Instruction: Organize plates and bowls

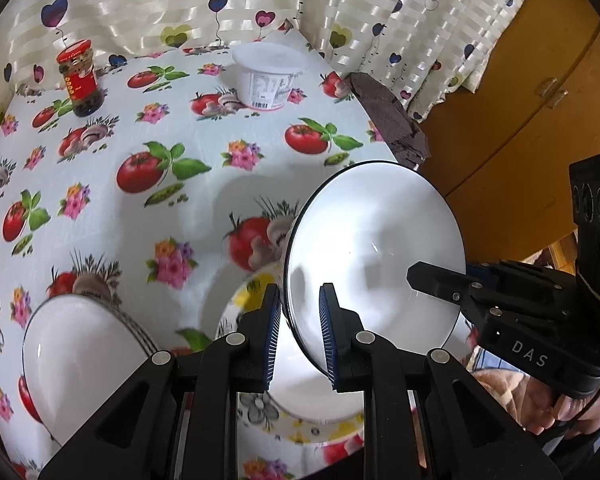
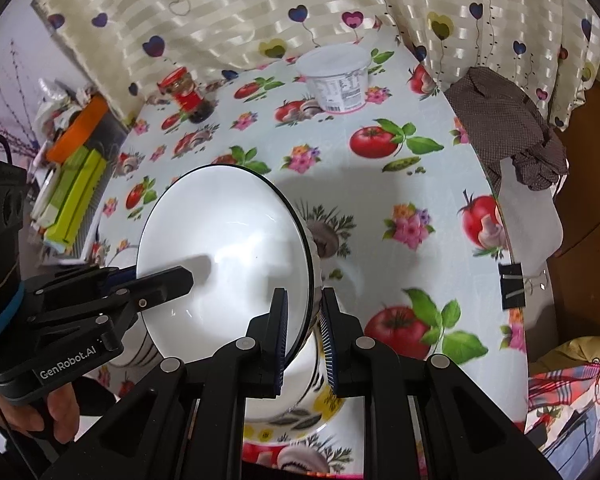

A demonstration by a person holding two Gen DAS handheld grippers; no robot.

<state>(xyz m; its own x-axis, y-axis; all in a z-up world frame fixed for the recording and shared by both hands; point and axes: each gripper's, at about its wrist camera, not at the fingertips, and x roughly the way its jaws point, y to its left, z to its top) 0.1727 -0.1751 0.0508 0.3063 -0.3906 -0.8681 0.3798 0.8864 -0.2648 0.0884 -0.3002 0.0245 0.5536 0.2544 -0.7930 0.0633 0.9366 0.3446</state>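
Note:
A white bowl (image 1: 374, 256) with a dark rim is held up tilted above a flower-patterned plate (image 1: 256, 408). It also shows in the right wrist view (image 2: 224, 256). My left gripper (image 1: 300, 320) is shut on the bowl's left rim. My right gripper (image 2: 304, 320) is shut on its opposite rim and shows in the left wrist view (image 1: 436, 284). My left gripper shows in the right wrist view (image 2: 172, 280). The plate (image 2: 296, 420) lies on the table under the bowl. A second white bowl (image 1: 80, 360) with a striped outside sits to the left.
A red-lidded jar (image 1: 80, 80) and a white tub (image 1: 268, 76) stand at the back of the table. A brown cloth (image 1: 388, 116) hangs over the right edge. A black binder clip (image 2: 512, 284) grips the tablecloth edge. Boxes (image 2: 72, 192) sit beyond the left edge.

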